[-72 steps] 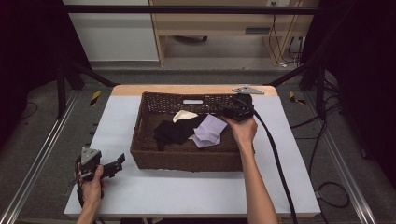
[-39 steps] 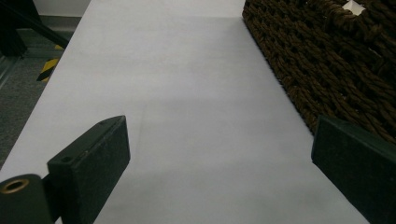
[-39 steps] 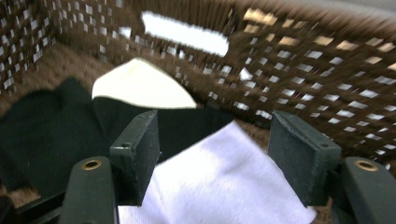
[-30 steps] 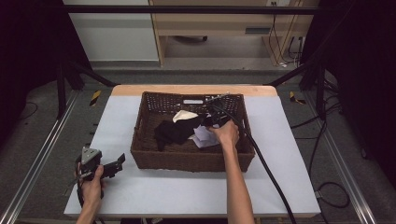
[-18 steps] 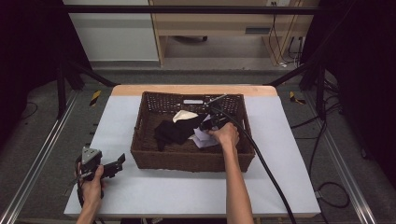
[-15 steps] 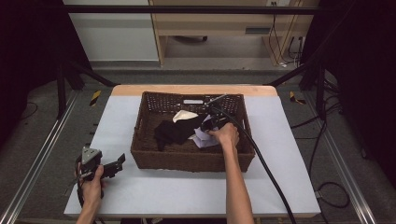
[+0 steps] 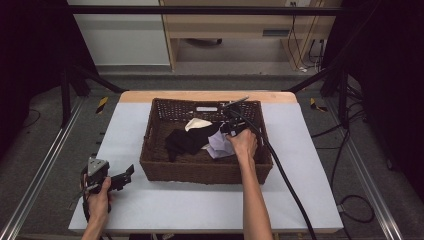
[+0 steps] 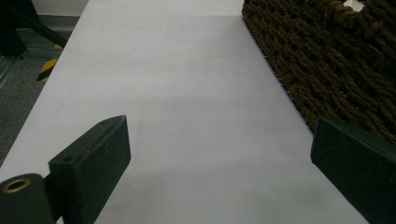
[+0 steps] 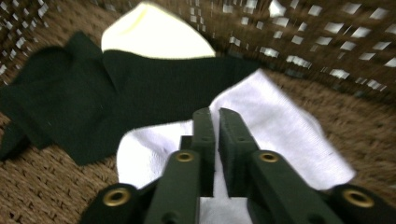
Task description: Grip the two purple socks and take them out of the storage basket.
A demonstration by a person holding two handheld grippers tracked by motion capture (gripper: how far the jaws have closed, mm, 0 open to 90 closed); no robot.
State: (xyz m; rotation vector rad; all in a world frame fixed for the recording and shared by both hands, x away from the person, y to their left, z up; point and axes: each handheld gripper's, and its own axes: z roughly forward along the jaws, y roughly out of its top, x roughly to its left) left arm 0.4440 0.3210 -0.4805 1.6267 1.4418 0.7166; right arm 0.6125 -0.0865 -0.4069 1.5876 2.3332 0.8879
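Note:
A dark woven basket stands mid-table and holds a black sock, a cream sock and a pale white sock. My right gripper reaches down into the basket. In the right gripper view its jaws have just been closing and now stand shut, tips pinched into the white sock beside the black sock; the cream sock lies beyond. My left gripper rests at the table's front left, open, with bare table between its jaws.
The white tabletop has free room left, right and in front of the basket. The basket's side wall runs close along the left gripper. A black cable trails from the right gripper across the table's right side.
My right gripper moved from the basket's back right corner down into the basket onto the white sock, and its jaws closed. The left gripper has stayed put.

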